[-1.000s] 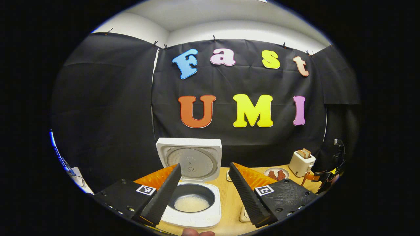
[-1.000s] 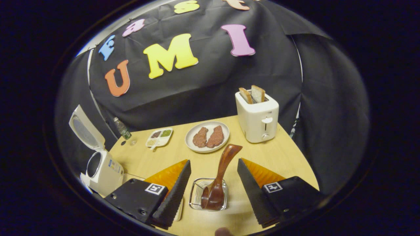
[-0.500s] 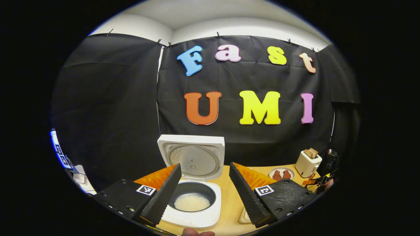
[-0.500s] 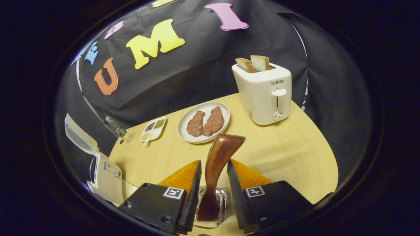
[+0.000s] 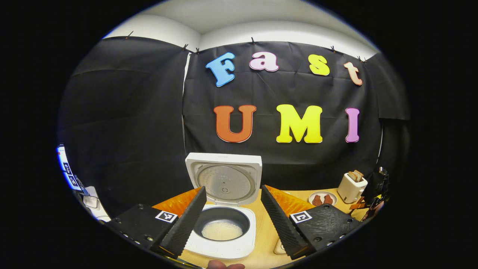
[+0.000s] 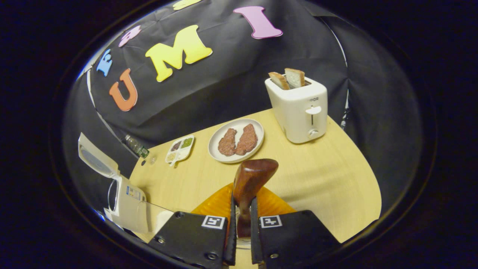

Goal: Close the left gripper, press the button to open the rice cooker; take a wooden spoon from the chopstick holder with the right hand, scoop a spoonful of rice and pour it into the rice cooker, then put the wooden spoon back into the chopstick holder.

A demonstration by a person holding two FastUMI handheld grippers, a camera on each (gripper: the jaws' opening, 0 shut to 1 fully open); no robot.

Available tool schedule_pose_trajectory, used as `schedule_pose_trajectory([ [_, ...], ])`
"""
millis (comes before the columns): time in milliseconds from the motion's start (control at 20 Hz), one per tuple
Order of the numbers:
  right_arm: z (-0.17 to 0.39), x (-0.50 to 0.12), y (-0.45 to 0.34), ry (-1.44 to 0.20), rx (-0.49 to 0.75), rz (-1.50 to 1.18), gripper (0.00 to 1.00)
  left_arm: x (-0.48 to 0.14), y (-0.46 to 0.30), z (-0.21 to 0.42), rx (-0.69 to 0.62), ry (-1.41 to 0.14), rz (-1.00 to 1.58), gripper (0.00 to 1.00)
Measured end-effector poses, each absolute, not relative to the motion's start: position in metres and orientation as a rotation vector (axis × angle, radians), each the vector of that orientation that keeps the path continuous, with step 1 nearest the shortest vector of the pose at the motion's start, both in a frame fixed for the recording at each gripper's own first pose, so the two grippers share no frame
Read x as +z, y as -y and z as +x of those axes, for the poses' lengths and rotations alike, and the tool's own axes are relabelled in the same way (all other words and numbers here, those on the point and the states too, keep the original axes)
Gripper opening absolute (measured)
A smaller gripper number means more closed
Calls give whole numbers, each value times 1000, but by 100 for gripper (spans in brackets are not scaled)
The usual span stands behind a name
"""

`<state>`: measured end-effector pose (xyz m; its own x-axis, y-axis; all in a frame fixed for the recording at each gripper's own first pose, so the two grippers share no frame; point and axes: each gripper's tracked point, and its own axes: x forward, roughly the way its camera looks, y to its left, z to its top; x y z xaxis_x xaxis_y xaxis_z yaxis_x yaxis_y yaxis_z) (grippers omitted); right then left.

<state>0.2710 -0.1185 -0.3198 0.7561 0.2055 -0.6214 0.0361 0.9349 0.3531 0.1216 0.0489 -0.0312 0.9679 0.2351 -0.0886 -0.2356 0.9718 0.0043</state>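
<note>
the rice cooker [image 5: 224, 228] sits open at the bottom centre of the left gripper view, rice in its pot, framed by the wide-spread left gripper [image 5: 233, 218]. lower centre of the right gripper view, the right gripper [image 6: 242, 228] pinches the wooden spoon [image 6: 249, 183] low on its handle; i reckon it could pivot or snag the holder when lifted.

Upright lid [image 5: 224, 180] behind open pot [image 5: 222, 224]

You see: toaster [image 6: 298, 110] with bread far right | meat plate [image 6: 236, 141] beside it | divided dish [image 6: 179, 149] left | bottle [image 6: 136, 146] far left
</note>
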Motion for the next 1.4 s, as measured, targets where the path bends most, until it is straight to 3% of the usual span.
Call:
schedule_pose_trajectory([
  [450,241,-210,115,-491,23,281,14,-45,-66,98,175,-94,-1,94],
  [850,180,-133,28,-382,123,244,14,-58,-107,72,164,-95,-1,94],
  [1050,164,-145,-15,-395,142,216,14,-65,-120,58,151,-94,-16,94],
  [1400,170,-218,-55,-457,69,118,14,-79,-142,36,153,-143,-30,94],
])
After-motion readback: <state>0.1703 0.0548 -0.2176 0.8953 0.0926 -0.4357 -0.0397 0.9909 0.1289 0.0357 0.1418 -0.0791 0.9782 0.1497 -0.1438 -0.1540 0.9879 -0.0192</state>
